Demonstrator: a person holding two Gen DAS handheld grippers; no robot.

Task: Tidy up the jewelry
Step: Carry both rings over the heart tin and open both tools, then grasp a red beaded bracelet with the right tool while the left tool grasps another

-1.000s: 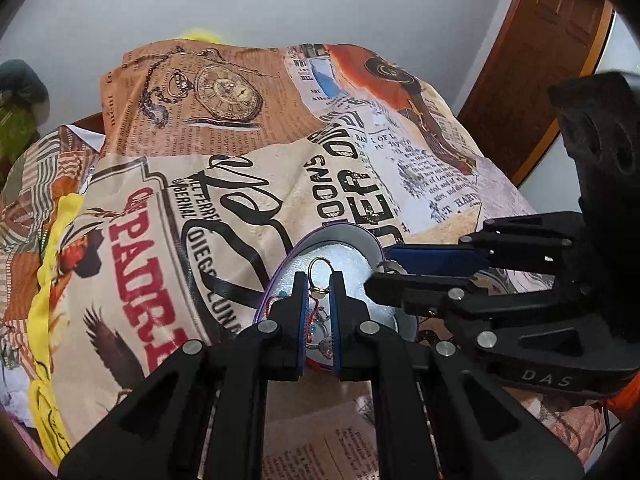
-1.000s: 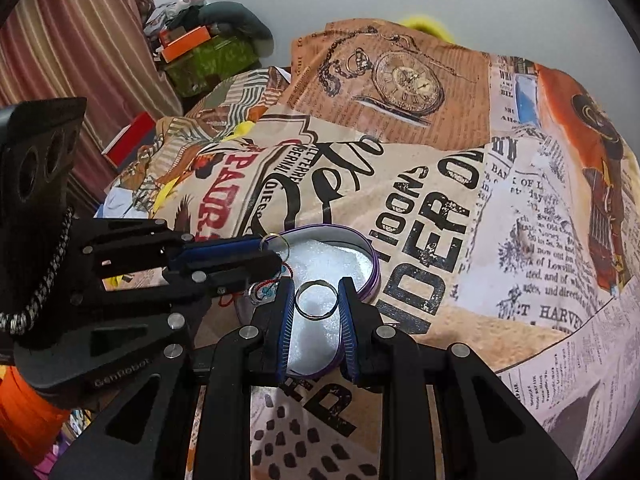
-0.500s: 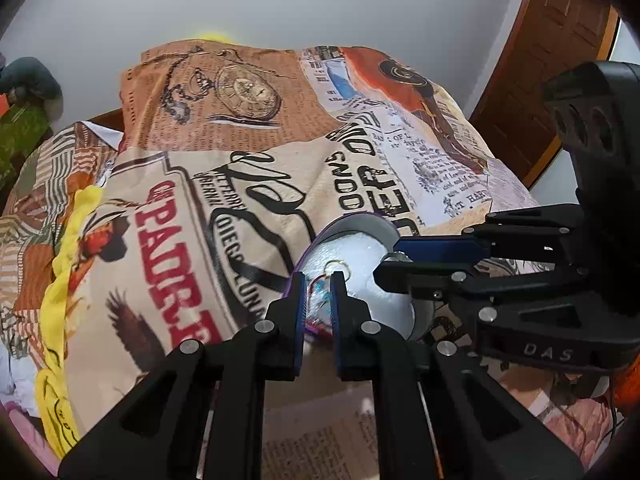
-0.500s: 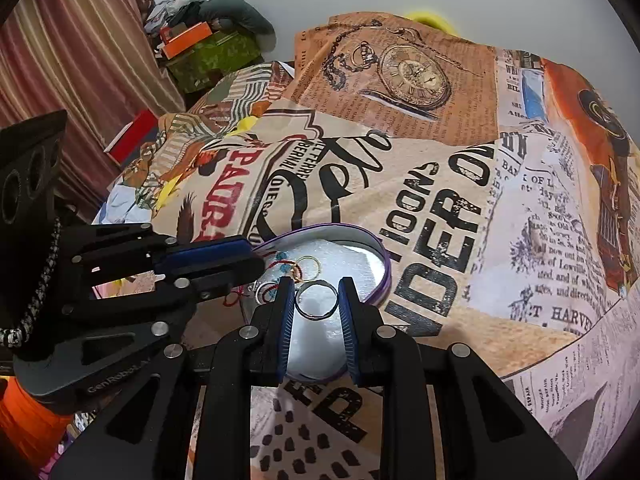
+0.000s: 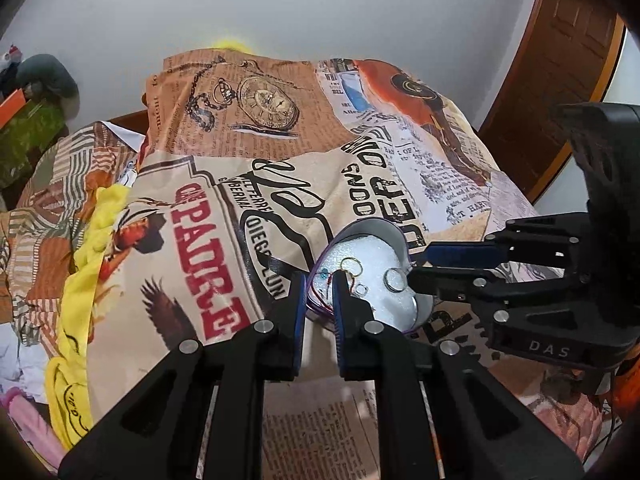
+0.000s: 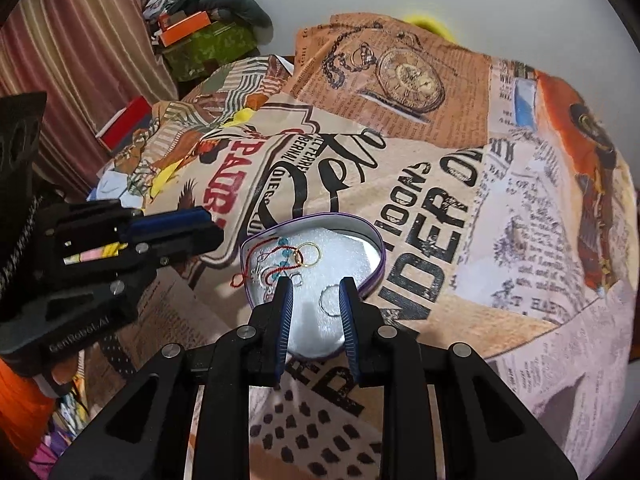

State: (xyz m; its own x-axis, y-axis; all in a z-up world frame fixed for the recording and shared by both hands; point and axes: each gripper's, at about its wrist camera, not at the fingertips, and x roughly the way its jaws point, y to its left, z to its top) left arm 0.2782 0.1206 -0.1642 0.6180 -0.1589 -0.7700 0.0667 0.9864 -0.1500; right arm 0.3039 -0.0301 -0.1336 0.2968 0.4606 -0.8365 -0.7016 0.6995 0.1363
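Note:
A heart-shaped purple-rimmed box (image 6: 378, 254) with white foam lining sits on the printed bedspread; it also shows in the left wrist view (image 5: 400, 236). Inside lie a red cord bracelet with blue beads (image 6: 276, 258), gold rings (image 6: 310, 254) and a silver ring (image 6: 330, 300). My right gripper (image 6: 314, 292) is open over the box's near edge, the silver ring lying loose by its right finger. My left gripper (image 5: 318, 284) is open and empty at the box's left rim, the bracelet (image 5: 326, 280) beyond its fingers. The silver ring (image 5: 394, 280) lies near the right gripper's tips (image 5: 416, 264).
The bedspread (image 6: 440, 200) with newspaper and pocket-watch print covers the bed. Yellow cloth (image 5: 80, 280) and clutter lie at the left. A green box (image 6: 208, 48), a red box (image 6: 124, 122) and a curtain stand at the far left. A wooden door (image 5: 560, 60) is at the right.
My right gripper opened and let the silver ring drop onto the foam. My left gripper opened wider, released the bracelet and drew back to the left rim.

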